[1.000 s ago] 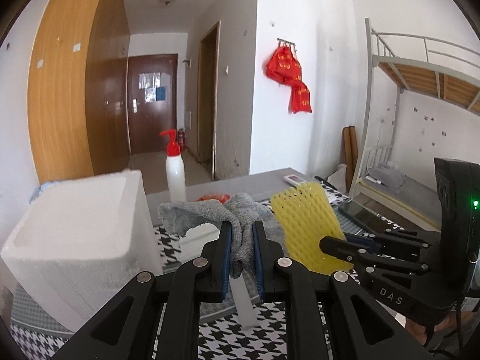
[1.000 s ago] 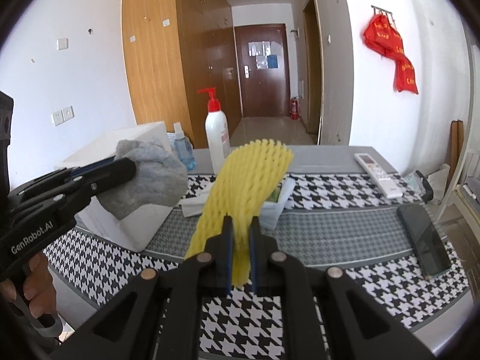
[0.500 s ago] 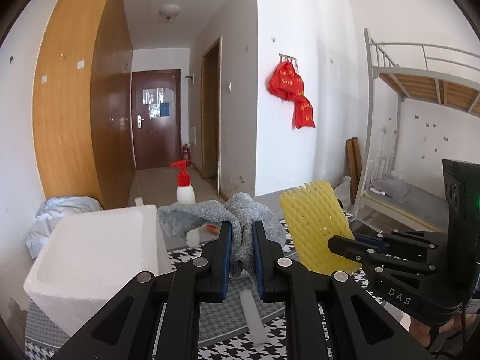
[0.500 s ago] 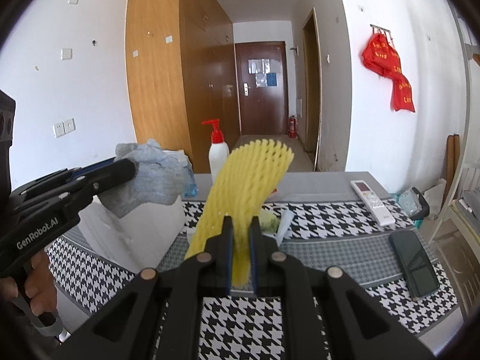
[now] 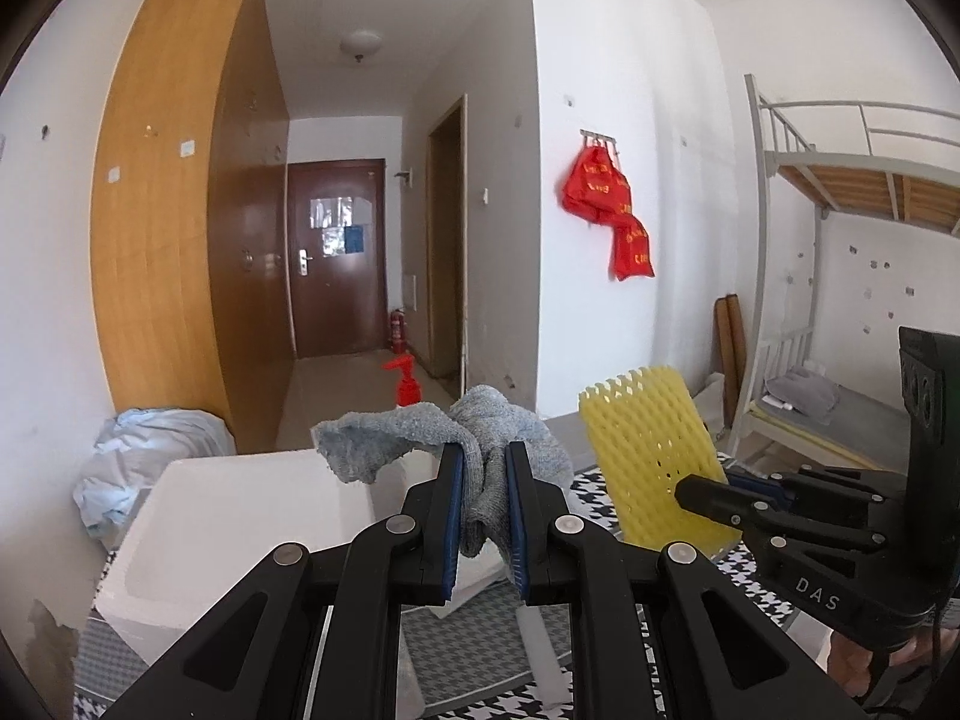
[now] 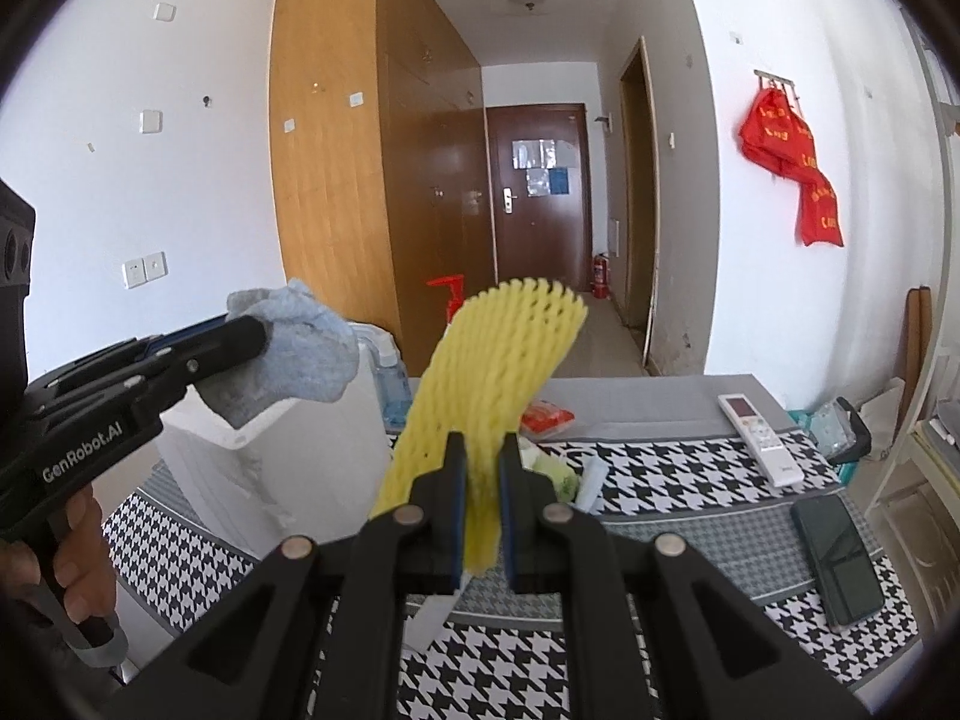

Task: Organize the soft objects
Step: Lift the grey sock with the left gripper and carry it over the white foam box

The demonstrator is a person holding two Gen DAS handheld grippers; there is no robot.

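Note:
My left gripper (image 5: 483, 457) is shut on a bunched grey cloth (image 5: 408, 439), held up above the table. From the right wrist view the same grey cloth (image 6: 300, 354) hangs at the left gripper (image 6: 252, 339) over a white foam box (image 6: 282, 456). My right gripper (image 6: 480, 450) is shut on a yellow foam net sleeve (image 6: 498, 360) that stands up and bends to the right. In the left wrist view the yellow sleeve (image 5: 654, 450) sits at the right, pinched by the right gripper (image 5: 690, 487). The white foam box (image 5: 240, 516) lies low at the left.
A houndstooth cloth (image 6: 660, 474) covers the table. On it lie a white remote (image 6: 759, 438), a dark phone (image 6: 837, 558), a red packet (image 6: 546, 417) and a red-capped pump bottle (image 6: 447, 294). A bunk bed (image 5: 840, 192) stands at the right. A hand (image 6: 78, 564) holds the left gripper's handle.
Both grippers have risen with their loads: the table, foam box and bottle sit lower in both views. The grips have not changed.

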